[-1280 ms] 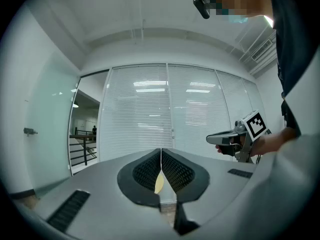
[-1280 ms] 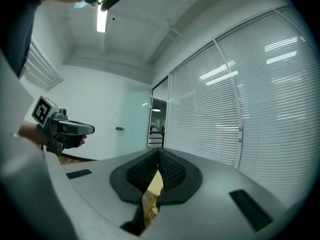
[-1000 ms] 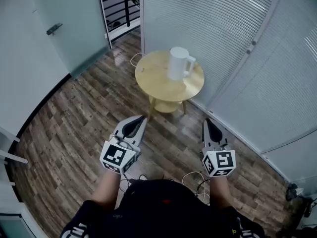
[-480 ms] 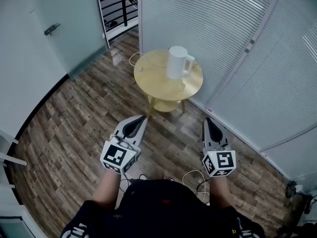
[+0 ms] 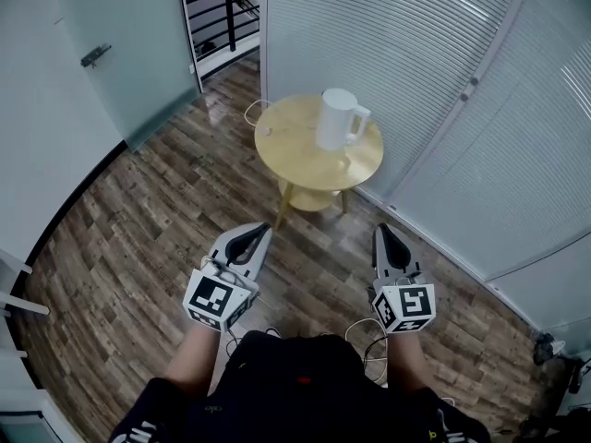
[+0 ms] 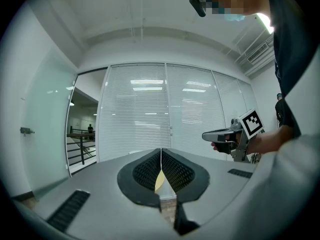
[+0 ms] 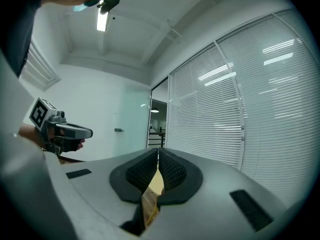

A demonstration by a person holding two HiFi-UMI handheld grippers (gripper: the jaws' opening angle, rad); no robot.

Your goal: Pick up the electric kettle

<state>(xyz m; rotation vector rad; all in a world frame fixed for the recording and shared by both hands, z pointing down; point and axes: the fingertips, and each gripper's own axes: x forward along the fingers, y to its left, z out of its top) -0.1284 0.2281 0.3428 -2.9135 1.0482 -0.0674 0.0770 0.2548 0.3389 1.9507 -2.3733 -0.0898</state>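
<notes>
Electric kettle upright on round table | plank floor, blinds behind | left gripper, right gripper: jaws together, empty

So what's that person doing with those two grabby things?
A person is standing on the wooden floor with a gripper in each hand. The left gripper and the right gripper are both shut and empty, and they point towards a small round table. A white electric kettle stands on that table. Neither gripper has reached it yet, so the kettle has not been picked up.
</notes>
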